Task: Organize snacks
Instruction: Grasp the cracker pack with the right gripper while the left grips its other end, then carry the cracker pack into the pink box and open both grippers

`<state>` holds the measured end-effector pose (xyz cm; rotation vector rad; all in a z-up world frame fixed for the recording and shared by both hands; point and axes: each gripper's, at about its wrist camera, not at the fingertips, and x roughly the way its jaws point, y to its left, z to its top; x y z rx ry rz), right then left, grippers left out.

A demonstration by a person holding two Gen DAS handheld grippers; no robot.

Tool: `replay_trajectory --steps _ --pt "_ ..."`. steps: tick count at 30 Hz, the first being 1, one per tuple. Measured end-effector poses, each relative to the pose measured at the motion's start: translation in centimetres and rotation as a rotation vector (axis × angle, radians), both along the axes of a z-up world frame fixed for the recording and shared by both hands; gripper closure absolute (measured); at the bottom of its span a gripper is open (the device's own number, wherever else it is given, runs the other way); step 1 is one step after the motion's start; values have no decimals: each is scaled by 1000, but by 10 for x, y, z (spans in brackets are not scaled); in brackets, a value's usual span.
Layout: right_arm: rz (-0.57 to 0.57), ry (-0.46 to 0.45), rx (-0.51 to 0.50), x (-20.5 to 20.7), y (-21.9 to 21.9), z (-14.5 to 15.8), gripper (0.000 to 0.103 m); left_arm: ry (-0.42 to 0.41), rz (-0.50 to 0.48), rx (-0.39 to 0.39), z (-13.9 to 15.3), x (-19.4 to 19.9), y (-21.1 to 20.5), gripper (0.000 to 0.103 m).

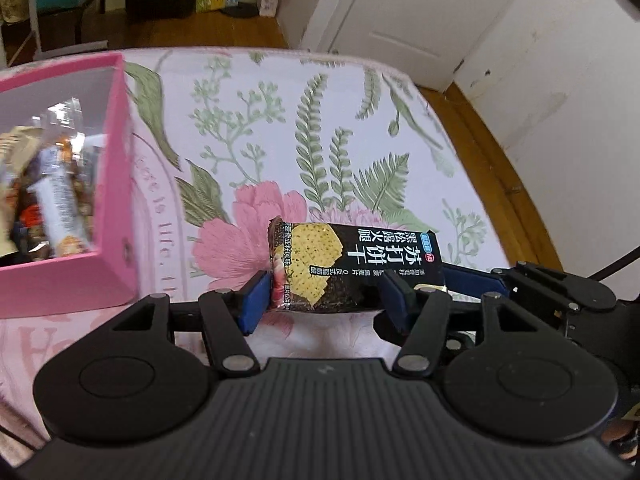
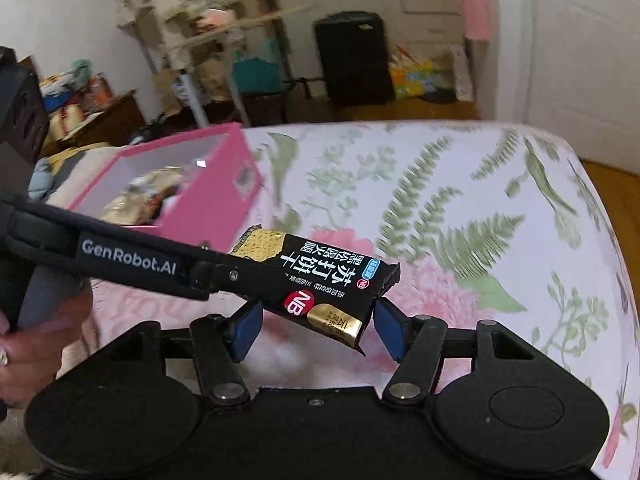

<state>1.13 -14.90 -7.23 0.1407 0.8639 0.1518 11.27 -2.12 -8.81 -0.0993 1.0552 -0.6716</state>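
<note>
Inspection runs from the left edge of the scene to the right. We find the pink storage box (image 1: 108,216) at far left, resting on the floral bedspread (image 1: 360,128); it already holds several wrapped snacks (image 1: 60,200), blurred in both views, so we cannot list them.

Near the middle we note the left gripper (image 1: 326,294), clamped across the black cracker packet (image 1: 352,268). Its blue pads (image 1: 254,300) press on the packet's two sides, and the packet hangs clear of the bedspread, tilted, well apart from the box.

Further right, in the right wrist view, we see the right gripper (image 2: 314,330) with its jaws parted. The packet's gold-tipped end (image 2: 336,328) lies between the pads, but neither pad appears to press on it; we judge this gripper released. The left gripper's arm (image 2: 132,260) reaches in from the left of that view, borne by a hand (image 2: 36,344).

We judge the step in hand to be a handover, with the packet now carried by the left side alone. The next move calls for drawing the right gripper clear, then carrying the packet left over the box rim and letting go only once it sits above the open compartment.
</note>
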Motion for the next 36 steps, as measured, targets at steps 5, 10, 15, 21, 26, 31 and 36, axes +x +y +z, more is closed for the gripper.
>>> replay_trajectory --steps 5,10,15,21,26,31,36 --pt "79 -26 52 0 22 19 30 -11 57 -27 17 -11 40 45" --pt "168 -43 33 11 59 36 30 -41 123 -13 37 -13 79 45" --pt "235 -68 46 33 89 53 29 -74 206 -38 56 -6 119 45" --pt "321 -91 -4 71 123 46 29 -82 288 -70 55 10 157 45" --pt "427 -113 -73 109 148 30 29 -79 363 -88 40 30 179 45" --pt "529 -137 -151 139 168 16 29 -75 406 -65 25 48 187 45" --pt "542 -146 -245 150 172 0 30 -40 399 -55 13 53 181 45"
